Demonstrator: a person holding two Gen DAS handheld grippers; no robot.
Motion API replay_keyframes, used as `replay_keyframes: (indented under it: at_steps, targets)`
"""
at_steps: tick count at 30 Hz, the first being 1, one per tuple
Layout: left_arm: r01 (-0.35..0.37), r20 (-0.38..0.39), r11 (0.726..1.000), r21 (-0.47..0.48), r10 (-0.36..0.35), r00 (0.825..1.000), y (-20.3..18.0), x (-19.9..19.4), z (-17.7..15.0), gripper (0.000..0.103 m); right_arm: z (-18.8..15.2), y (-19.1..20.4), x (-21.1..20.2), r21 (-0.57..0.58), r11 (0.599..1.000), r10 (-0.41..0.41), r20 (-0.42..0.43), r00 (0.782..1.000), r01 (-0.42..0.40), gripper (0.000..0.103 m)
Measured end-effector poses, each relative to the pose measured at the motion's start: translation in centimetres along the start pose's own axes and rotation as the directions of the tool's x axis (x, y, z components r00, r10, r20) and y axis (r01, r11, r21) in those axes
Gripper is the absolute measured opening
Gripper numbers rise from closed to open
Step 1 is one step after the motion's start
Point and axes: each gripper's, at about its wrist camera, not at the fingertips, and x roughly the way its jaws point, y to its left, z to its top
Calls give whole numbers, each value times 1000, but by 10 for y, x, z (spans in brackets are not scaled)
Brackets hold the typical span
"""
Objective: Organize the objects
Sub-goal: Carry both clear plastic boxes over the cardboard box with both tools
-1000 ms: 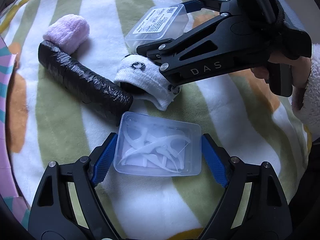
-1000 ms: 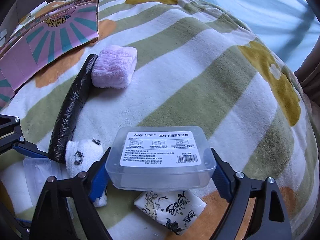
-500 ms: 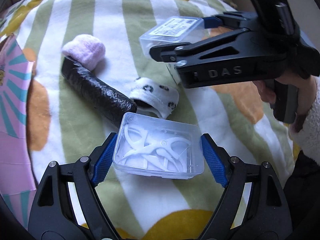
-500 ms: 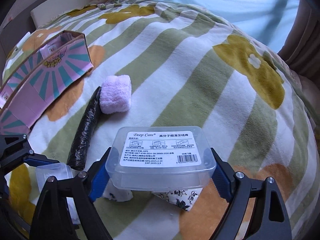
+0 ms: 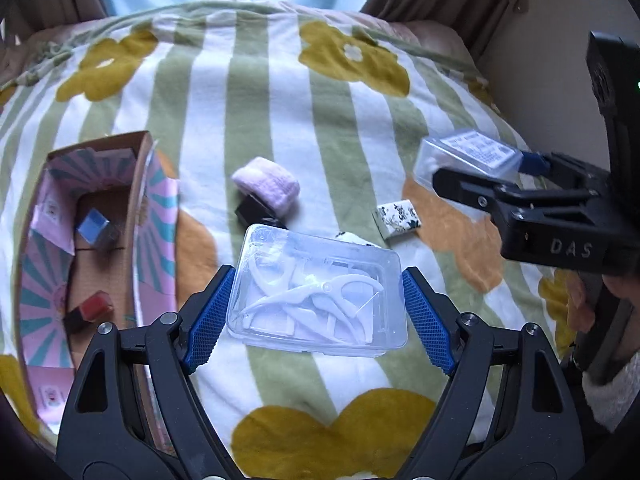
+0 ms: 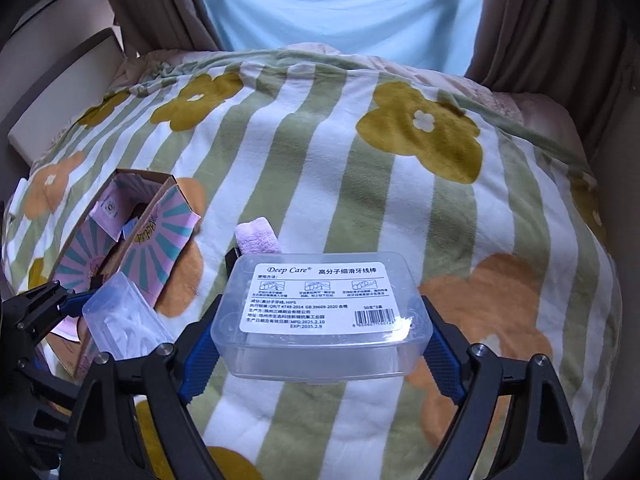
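Left hand-held gripper [image 5: 316,312], ribbed blue pads around clear rectangular floss-pick box [image 5: 320,300].

**Two floss-pick boxes off the blanket, rest loose**

Clear floss-pick box [image 5: 318,294], white picks visible inside, held up, lid facing the camera. Labelled clear box [image 6: 322,320], barcode sticker on top, also held up, roughly level. On the blanket: pink rolled cloth [image 5: 267,189] touching black roll [image 5: 252,212], patterned packet [image 5: 398,217] nearby. Open pink cardboard box [image 5: 138,216] at left holds small blue and red items.
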Motion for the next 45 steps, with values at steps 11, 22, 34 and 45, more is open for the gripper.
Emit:
replay_keyframes:
  at_steps: [11, 22, 34, 45]
  targets:
    - [-56, 58, 998, -15, 57, 997, 40, -86, 6, 81, -29, 46, -65, 134, 986, -96, -11, 995, 97, 86]
    - [-55, 27, 996, -67, 57, 998, 68, -95, -18, 81, -42, 57, -74, 181, 976, -120, -37, 992, 124, 86]
    - [-112, 50, 984, -141, 120, 992, 93, -113, -16, 81, -15, 75, -70, 103, 992, -73, -31, 997, 76, 86]
    - [-214, 38, 925, -313, 237, 971, 152, -132, -39, 81, 43, 134, -35, -108, 992, 58, -38, 998, -62, 86]
